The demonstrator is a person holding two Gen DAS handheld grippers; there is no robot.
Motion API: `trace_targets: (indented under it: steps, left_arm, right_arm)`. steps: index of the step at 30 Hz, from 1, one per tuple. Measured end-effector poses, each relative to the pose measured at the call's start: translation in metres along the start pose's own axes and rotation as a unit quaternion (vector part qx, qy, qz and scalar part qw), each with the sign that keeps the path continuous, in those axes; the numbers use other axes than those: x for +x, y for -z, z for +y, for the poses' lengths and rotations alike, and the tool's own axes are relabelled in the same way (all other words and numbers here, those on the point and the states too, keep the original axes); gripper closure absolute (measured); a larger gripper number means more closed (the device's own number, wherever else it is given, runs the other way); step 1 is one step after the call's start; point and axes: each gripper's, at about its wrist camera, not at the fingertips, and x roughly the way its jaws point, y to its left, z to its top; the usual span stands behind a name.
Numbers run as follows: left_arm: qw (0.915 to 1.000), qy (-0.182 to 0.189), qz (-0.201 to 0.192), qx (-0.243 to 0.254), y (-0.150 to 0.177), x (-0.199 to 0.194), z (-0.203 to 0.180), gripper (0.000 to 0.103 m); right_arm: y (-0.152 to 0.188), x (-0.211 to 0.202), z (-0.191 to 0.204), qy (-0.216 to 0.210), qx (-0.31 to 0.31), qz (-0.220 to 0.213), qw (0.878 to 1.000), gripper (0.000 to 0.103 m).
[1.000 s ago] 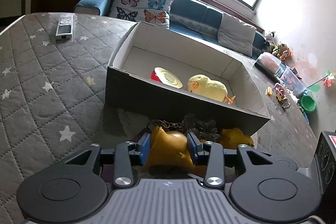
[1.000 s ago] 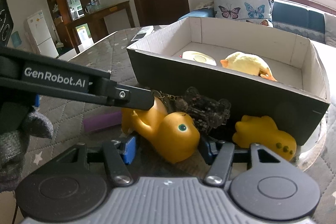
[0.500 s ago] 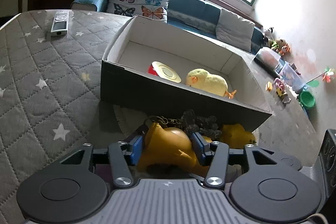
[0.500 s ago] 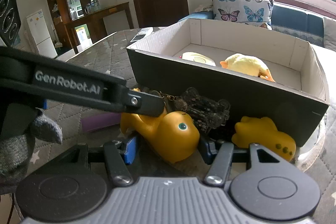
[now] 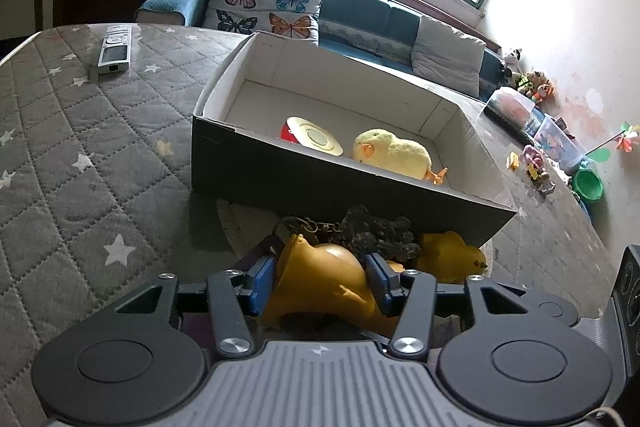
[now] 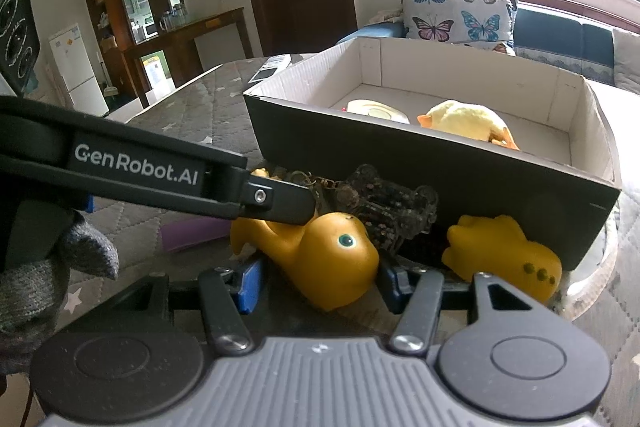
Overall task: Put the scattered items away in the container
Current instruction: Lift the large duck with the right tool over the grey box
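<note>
On the quilted bed [image 5: 80, 131], your left tool [image 5: 320, 281] pinches the orange toy [image 5: 320, 283] while your right tool [image 6: 320, 283] straddles it spread, so lifting may drag the keychain [image 5: 372, 231] touching it.

My left claw [image 5: 322, 281] is low and level, its blue pads [image 5: 262, 277] pressed on both flanks of the yellow toy. My right claw [image 6: 318, 281] has its fingers spread wide, pads clear of it. My grey-gloved left hand [image 6: 36, 283] grips the handle.
</note>
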Motion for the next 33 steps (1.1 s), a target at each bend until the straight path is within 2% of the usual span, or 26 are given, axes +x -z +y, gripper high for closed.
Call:
trace_targets:
  steps: [14,26,33]
  left_arm:
    - [0.9994,0.001,-0.032,0.011,-0.007,-0.03,-0.019,0.05]
    - [0.9974,0.015,-0.063,0.03,-0.054,-0.037,-0.035,0.05]
    - [0.9965,0.015,-0.072,0.04,-0.087,-0.019,-0.039,0.05]
  right_arm:
    - [-0.008,-0.031,0.006,0.004,-0.01,-0.034,0.999,0.046]
    - [-0.05,-0.047,-0.004,0.022,-0.017,-0.076,0.997,0.046]
    - [-0.08,-0.031,-0.023,0.026,-0.01,-0.081,0.996,0.046]
